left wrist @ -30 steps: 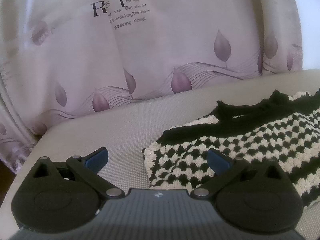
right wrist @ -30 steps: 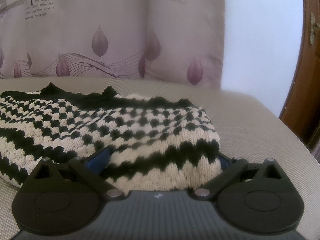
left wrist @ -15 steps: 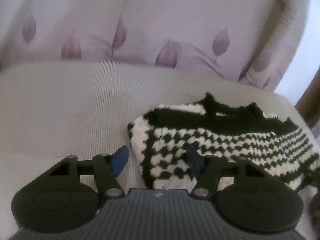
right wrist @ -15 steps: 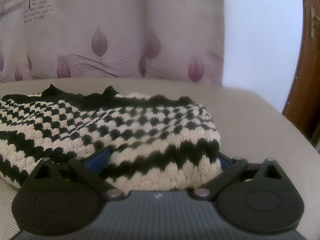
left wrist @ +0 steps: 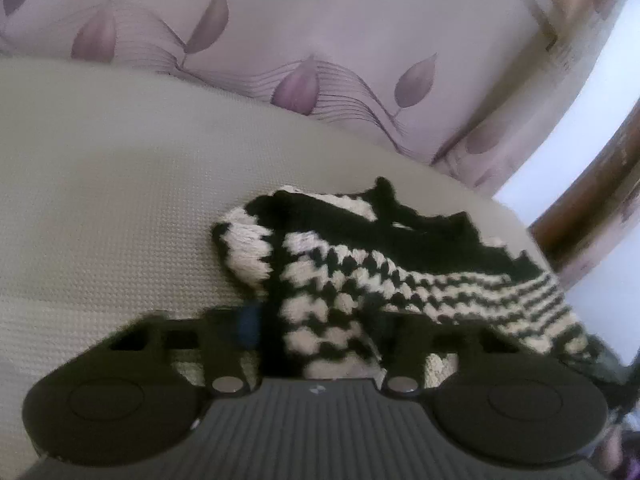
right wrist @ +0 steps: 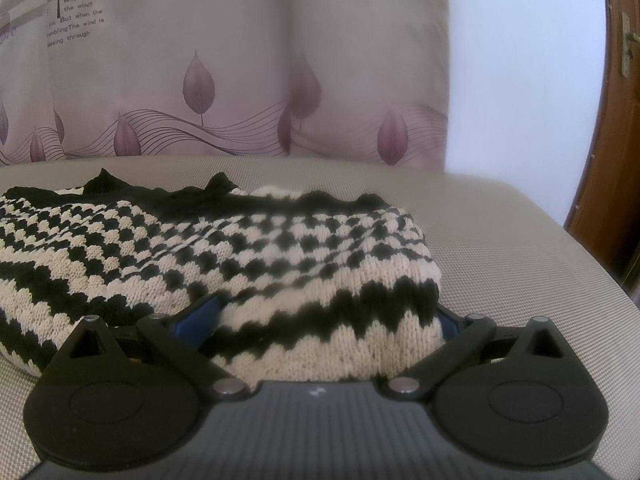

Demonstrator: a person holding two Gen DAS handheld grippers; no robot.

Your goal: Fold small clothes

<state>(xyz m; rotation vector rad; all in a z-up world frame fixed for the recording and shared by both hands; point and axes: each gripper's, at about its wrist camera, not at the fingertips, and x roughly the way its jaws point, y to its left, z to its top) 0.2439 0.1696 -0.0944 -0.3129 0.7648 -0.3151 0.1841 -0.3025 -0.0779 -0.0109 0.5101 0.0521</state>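
A small black-and-cream knitted sweater [left wrist: 400, 280] lies on a beige textured surface [left wrist: 100, 200]. In the left wrist view its left end sits between the fingers of my left gripper [left wrist: 320, 320], whose jaws have narrowed onto the knit. In the right wrist view the sweater [right wrist: 240, 248] lies folded, and its right end fills the wide gap of my right gripper [right wrist: 328, 320]. The blue pads stand far apart at either side of the bulky fabric, both part hidden by it.
A pale curtain with purple leaves [right wrist: 200, 80] hangs behind the surface. A white wall [right wrist: 520, 80] and a brown wooden door [right wrist: 616, 120] stand at the right. The surface edge curves off at the right [right wrist: 580, 260].
My left gripper has swung right and moved onto the sweater's left end, and its jaws have narrowed from wide open onto the fabric. The right gripper has stayed in place.
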